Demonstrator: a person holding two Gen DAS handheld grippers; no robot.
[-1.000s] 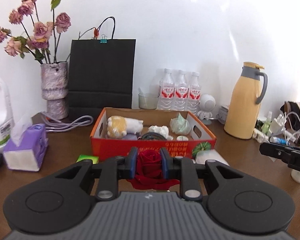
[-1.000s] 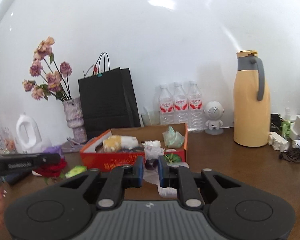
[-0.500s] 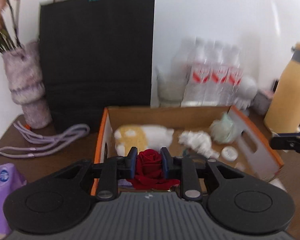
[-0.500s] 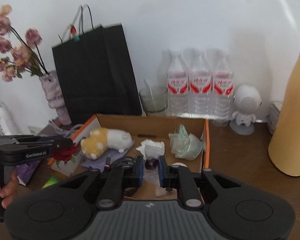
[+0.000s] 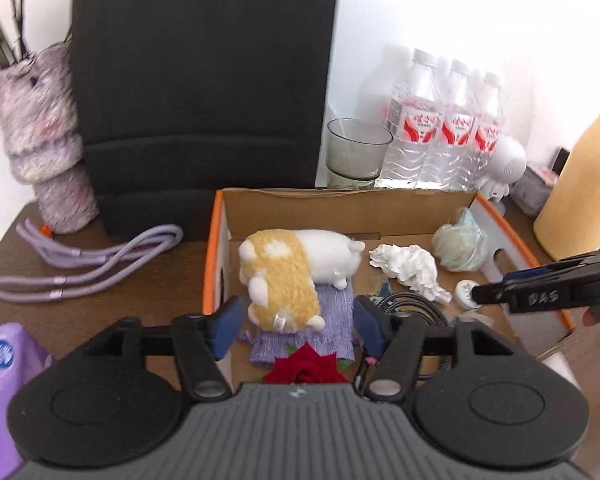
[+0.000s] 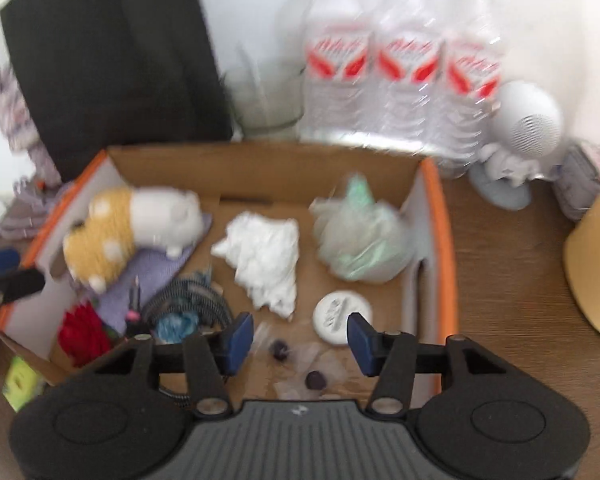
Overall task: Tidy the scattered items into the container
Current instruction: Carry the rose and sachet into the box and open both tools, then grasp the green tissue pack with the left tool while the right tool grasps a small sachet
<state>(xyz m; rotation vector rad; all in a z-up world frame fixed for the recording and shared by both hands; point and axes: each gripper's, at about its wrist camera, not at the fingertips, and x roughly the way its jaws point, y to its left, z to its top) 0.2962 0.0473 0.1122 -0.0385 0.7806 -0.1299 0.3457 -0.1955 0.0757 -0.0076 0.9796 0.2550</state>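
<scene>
Cardboard box (image 5: 342, 203) holds everything: red rose (image 5: 305, 369) lies in its near left corner, clear packet (image 6: 300, 360) by its near wall. Left gripper (image 5: 296, 320) and right gripper (image 6: 300, 342) hover above, jaws just spread, nothing between them.

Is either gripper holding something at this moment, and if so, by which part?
Nothing is held. The left gripper has just opened; the red rose lies in the box. The right gripper has just opened over the clear bag.

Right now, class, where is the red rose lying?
In both wrist views, the red rose lies inside the cardboard box, near-left corner, beside the purple cloth.
</scene>
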